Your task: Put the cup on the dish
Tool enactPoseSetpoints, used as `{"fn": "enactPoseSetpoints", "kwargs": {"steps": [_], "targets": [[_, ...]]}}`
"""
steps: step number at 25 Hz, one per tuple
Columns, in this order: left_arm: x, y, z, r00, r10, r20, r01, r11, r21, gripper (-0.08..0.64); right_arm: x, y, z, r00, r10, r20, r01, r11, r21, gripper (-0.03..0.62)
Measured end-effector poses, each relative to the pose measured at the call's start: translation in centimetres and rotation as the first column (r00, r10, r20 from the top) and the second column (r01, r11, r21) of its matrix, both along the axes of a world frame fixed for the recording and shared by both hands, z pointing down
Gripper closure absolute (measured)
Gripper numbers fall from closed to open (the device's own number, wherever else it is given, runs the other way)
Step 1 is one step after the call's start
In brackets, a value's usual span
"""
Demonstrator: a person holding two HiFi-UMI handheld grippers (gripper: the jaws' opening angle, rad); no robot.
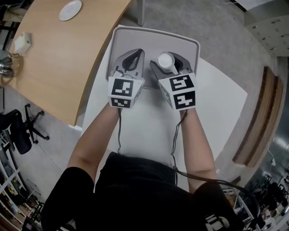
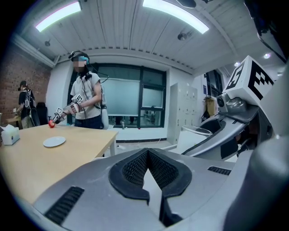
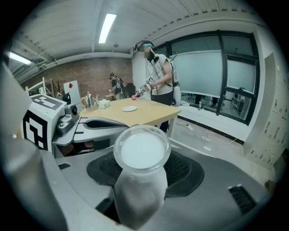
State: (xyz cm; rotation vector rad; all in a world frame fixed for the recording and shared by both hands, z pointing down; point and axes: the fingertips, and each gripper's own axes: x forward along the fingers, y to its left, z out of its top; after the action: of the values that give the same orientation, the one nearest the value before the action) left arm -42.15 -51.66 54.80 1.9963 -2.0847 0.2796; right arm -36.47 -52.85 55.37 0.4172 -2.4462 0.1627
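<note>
A translucent white cup (image 1: 166, 60) lies on its side between the jaws of my right gripper (image 1: 170, 64), which is shut on it. In the right gripper view the cup's open mouth (image 3: 141, 150) faces the camera. The white dish (image 1: 70, 10) sits far off on the wooden table (image 1: 54, 58), up and to the left of both grippers. It also shows as a small dish (image 2: 54, 141) and a distant dish (image 3: 129, 108) in the gripper views. My left gripper (image 1: 130, 60) is shut with nothing in it, its pads (image 2: 131, 171) meeting around a small gap.
Both grippers hover over a white table (image 1: 149, 126) and a grey chair (image 1: 153, 36). On the wooden table stand a tissue box (image 1: 21, 41) and a glass kettle (image 1: 9, 65). Another person (image 2: 86, 97) works at its far end. A black office chair (image 1: 20, 131) stands at left.
</note>
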Motion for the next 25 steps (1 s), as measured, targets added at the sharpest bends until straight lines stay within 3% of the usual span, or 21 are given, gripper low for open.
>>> {"fn": "enactPoseSetpoints", "kwargs": {"steps": [25], "targets": [[-0.9, -2.7, 3.5, 0.997, -0.064, 0.043, 0.062, 0.997, 0.038, 0.552, -2.2, -3.1, 6.1, 1.000, 0.007, -0.026, -0.007, 1.000, -0.026, 0.341]]}}
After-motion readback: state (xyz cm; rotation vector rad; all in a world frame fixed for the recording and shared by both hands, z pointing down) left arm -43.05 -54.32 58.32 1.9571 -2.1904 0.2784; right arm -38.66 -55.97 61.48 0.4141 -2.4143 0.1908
